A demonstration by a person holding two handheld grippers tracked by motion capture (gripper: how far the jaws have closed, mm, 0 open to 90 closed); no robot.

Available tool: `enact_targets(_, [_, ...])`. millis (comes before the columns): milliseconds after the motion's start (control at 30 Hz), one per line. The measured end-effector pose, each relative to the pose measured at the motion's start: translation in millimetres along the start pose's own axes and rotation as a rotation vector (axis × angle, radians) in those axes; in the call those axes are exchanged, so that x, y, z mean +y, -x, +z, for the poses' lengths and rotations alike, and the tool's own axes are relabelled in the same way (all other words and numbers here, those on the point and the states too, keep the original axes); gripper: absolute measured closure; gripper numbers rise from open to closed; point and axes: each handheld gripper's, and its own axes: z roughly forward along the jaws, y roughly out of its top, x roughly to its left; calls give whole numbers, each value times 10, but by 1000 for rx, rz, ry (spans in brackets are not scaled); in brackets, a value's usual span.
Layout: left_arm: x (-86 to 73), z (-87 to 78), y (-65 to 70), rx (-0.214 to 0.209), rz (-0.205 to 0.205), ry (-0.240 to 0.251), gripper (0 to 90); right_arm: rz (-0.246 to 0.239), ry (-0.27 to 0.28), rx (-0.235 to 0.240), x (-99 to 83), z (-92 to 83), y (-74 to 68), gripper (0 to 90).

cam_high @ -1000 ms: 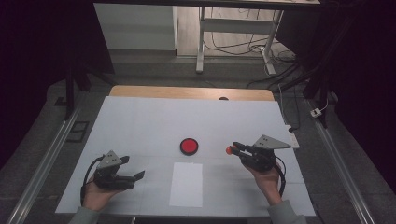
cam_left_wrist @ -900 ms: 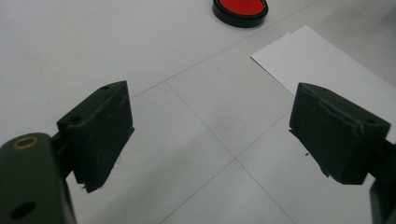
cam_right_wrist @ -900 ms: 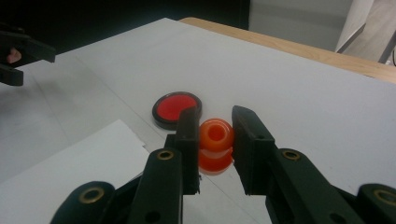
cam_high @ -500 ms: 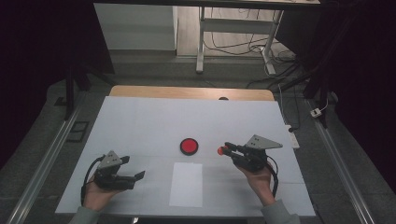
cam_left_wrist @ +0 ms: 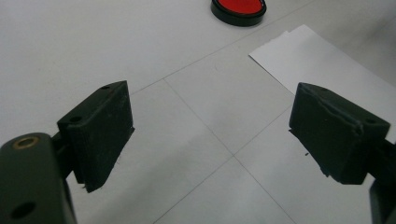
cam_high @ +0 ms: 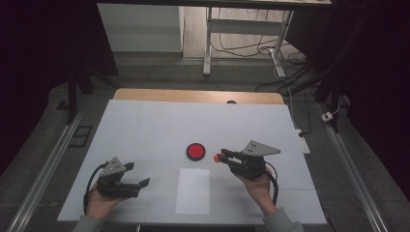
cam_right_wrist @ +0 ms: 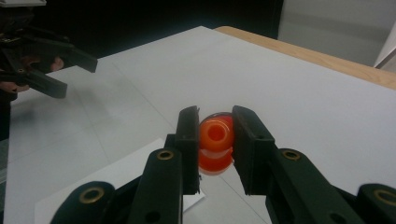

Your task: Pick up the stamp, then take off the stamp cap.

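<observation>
My right gripper (cam_high: 223, 155) is shut on a small orange-red ring-shaped piece (cam_right_wrist: 215, 133), held just above the white table (cam_high: 145, 130). In the high view the piece (cam_high: 217, 157) hangs just right of a flat red disc with a black rim (cam_high: 196, 151). At the table's front left, my left gripper (cam_high: 141, 184) rests in a hand, open and with nothing in it. The left gripper view has its jaws wide apart (cam_left_wrist: 219, 135) over bare table, with the red disc (cam_left_wrist: 238, 7) far ahead. Farther off in the right gripper view, the left gripper (cam_right_wrist: 79, 77) appears again.
A white paper sheet (cam_high: 193, 191) lies flat near the front edge between the two hands. A wooden strip (cam_high: 193, 95) runs along the table's far edge. Metal rails (cam_high: 43, 174) flank the table, and cables lie on the floor beyond.
My right gripper has carried the orange-red piece leftward, from the right side up close to the red disc. The left gripper has stayed where it was.
</observation>
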Motion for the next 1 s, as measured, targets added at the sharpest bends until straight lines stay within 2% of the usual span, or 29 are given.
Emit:
enact_targets(367, [10, 29, 31, -4, 4, -7, 139, -22, -21, 51, -14, 159, -145, 722])
enact_targets(567, [0, 21, 32, -5, 3, -6, 139, -21, -18, 76, -23, 207, -176, 722])
enact_targets(1000, [0, 20, 29, -6, -1, -2, 139, -23, -5, 79, -17, 197, -181, 722])
